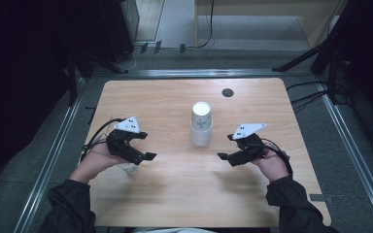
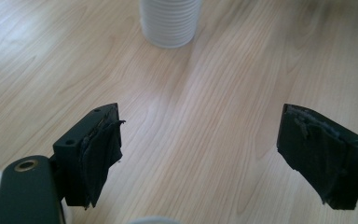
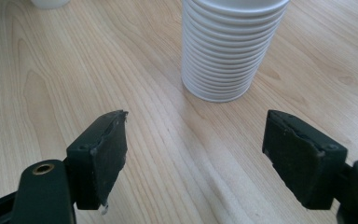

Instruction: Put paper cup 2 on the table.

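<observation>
Between both gaping grippers, left and right, stood the upright cup stack, slightly nearer the right.

Left tongs gaping, empty; cup stack well ahead on table.

The person wears dark sleeves. Each hand holds a black tool: the left gripper and the right gripper. Both have a grey three-cornered plate with black dots, black cables, and worn, ragged black pads.
</observation>
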The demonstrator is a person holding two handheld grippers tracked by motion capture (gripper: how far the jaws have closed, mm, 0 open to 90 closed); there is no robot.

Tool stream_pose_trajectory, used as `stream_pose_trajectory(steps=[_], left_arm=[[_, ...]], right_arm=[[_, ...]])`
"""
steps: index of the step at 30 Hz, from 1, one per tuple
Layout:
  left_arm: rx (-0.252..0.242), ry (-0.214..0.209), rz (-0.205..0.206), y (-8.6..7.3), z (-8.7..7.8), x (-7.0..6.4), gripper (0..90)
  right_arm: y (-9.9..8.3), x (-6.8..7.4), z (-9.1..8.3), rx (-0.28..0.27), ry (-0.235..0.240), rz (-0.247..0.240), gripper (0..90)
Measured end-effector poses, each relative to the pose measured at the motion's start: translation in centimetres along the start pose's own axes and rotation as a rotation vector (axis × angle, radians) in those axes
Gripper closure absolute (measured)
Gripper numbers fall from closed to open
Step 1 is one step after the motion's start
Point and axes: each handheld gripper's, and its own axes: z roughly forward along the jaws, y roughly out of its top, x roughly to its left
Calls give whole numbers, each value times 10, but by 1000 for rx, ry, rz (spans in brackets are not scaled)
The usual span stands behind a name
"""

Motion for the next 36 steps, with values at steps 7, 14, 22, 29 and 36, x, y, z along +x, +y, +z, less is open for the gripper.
stream_pose_trajectory(steps=[7,14,22,29,36], left_arm=[[-18,0,1,14,10,-6,142],[-32,4,8,24,20,-16,145],[-62,-32,-20,38,30,-25,149],[-59,-21,-14,47,42,-33,150],[-66,-24,-13,55,52,-41,151]], right_arm=[[-4,3,-4,-3,-7,5,223],[-6,9,-3,1,6,-6,223],[-7,17,0,11,18,-20,221],[-10,21,-2,8,21,-18,221],[-13,25,-5,7,20,-16,220]])
